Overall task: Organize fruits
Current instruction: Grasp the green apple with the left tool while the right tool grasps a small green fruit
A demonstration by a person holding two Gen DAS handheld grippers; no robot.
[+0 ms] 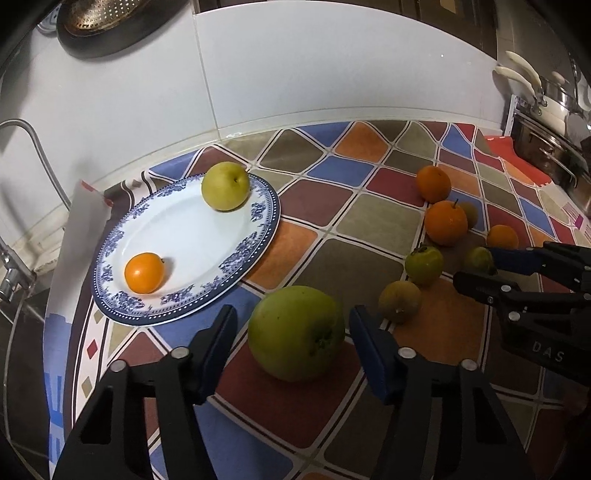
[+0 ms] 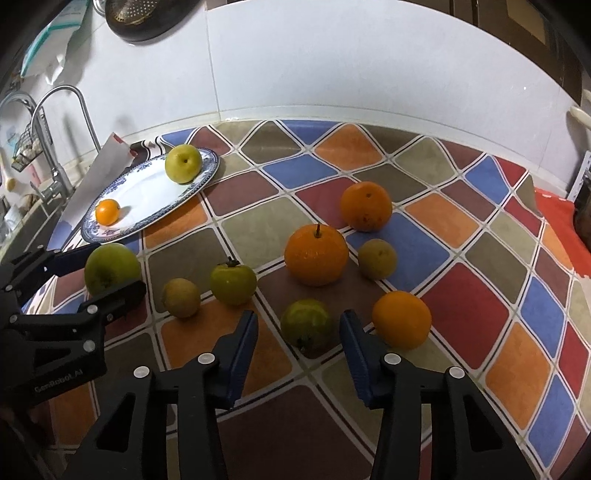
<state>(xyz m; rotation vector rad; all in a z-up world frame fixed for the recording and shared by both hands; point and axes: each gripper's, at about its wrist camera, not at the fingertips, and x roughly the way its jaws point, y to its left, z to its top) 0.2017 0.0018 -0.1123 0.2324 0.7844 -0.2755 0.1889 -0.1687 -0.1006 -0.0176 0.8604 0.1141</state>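
Tablecloth (image 2: 461, 266): grippers (image 1: 291, 317) straddling fruits (image 2: 306, 326).

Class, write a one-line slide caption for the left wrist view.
Open left tool straddles a large green apple beside a blue-rimmed plate holding a pear and small orange.

My right gripper (image 1: 493, 264) partly hides a small green fruit (image 1: 478, 258); the colander (image 1: 96, 18) is cut off at the top edge.
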